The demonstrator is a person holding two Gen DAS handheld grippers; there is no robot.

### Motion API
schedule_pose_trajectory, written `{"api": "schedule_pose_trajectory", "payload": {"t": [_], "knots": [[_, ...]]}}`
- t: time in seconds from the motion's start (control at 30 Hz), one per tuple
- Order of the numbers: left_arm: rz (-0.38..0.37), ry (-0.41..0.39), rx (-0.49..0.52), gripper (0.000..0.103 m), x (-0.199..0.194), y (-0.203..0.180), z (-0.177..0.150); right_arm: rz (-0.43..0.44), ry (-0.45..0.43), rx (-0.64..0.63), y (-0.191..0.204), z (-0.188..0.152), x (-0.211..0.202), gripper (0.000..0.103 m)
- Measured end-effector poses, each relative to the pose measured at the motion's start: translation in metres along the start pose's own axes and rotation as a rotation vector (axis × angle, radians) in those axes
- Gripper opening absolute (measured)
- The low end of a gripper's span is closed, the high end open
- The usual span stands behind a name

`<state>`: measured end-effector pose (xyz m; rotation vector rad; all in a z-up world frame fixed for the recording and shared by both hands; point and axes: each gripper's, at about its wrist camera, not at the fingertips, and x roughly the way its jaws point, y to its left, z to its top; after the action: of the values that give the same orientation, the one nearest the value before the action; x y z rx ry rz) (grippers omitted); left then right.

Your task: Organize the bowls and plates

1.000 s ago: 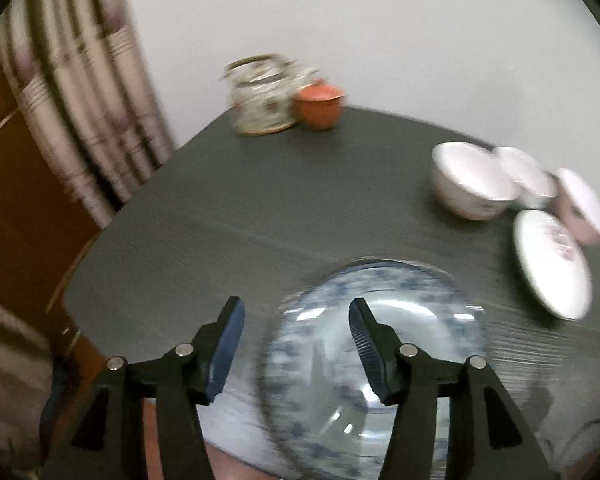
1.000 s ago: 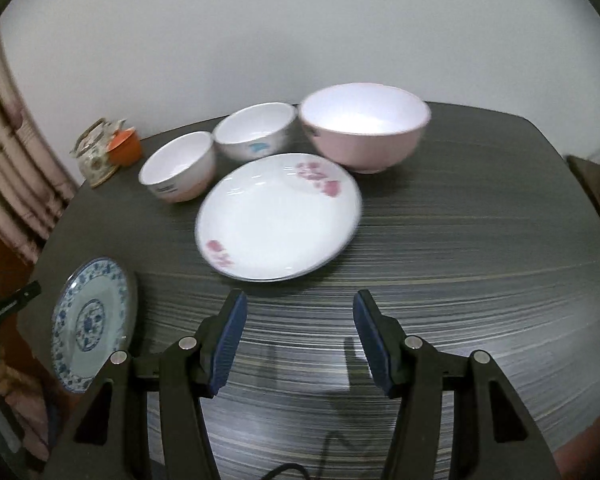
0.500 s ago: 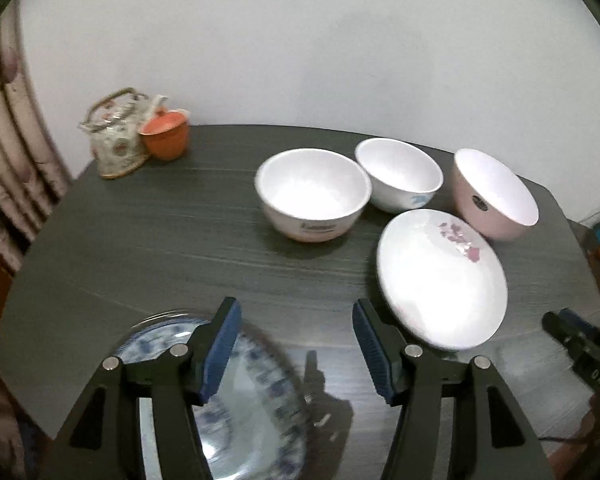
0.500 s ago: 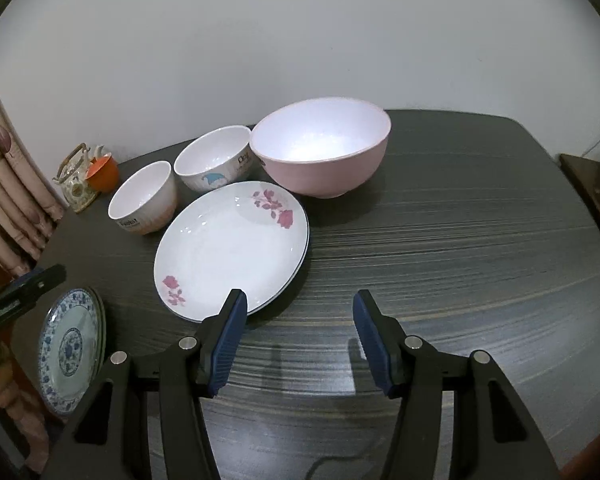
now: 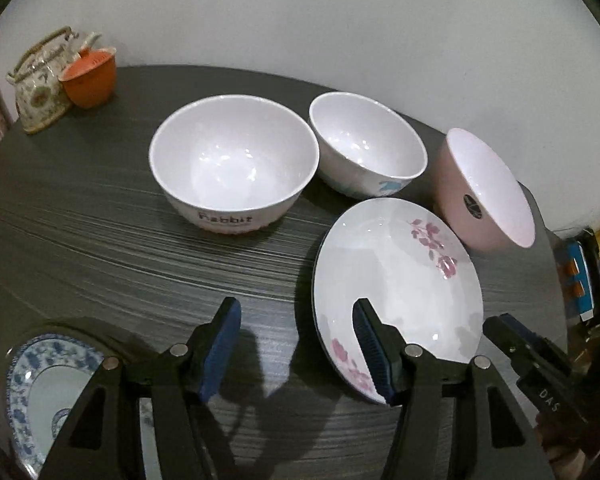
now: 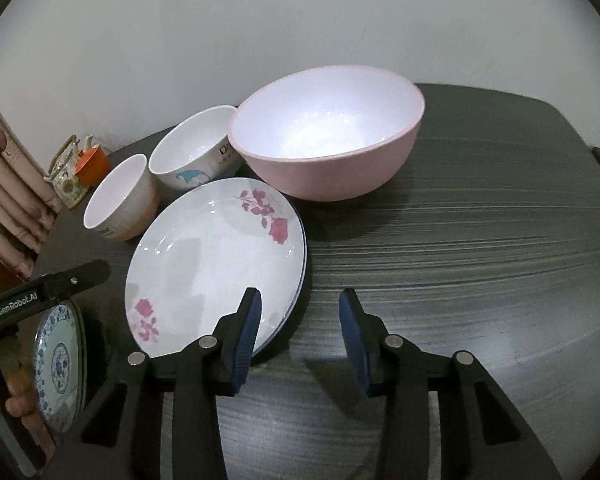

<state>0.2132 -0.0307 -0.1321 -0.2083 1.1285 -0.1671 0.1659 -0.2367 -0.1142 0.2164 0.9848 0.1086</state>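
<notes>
Rose plate [image 6: 216, 264] lies flat beside the pink bowl [image 6: 328, 144]; my right tongs [image 6: 298, 336] are narrowing over its rim, nothing pinched; left tongs [image 5: 296, 348] spread, empty; glaze may slip.

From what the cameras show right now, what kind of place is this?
Probably a room in a home, likely a dining corner. A dark wood-grain table stands against a plain wall and holds household bowls and a flowered plate, with a patterned teapot and a curtain at its far side.
</notes>
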Motion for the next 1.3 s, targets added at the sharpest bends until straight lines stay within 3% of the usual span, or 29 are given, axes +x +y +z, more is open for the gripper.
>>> {"api": "schedule_pose_trajectory", "payload": {"t": [0.2, 0.5, 0.57, 0.73, 0.97, 1.3], "knots": [[-0.006, 0.046, -0.035, 0.059, 0.02, 0.001, 0.008, 0.018, 0.039, 0.008, -0.004, 0.008, 0.019, 0.034], [0.004, 0.069, 0.009, 0.059, 0.034, -0.009, 0.013, 0.033, 0.07, 0.005, -0.007, 0.013, 0.035, 0.025], [0.003, 0.067, 0.024, 0.044, 0.036, -0.012, 0.013, 0.036, 0.076, 0.003, -0.008, 0.014, 0.038, 0.024], [-0.009, 0.091, 0.0, 0.029, 0.043, -0.009, 0.015, 0.067, 0.094, 0.009, -0.008, 0.018, 0.045, 0.015], [-0.026, 0.116, -0.001, 0.018, 0.049, -0.008, 0.017, 0.091, 0.107, 0.013, -0.01, 0.02, 0.049, 0.013], [-0.018, 0.11, 0.011, 0.018, 0.041, -0.01, 0.01, 0.09, 0.114, 0.016, -0.013, 0.017, 0.046, 0.013]]}}
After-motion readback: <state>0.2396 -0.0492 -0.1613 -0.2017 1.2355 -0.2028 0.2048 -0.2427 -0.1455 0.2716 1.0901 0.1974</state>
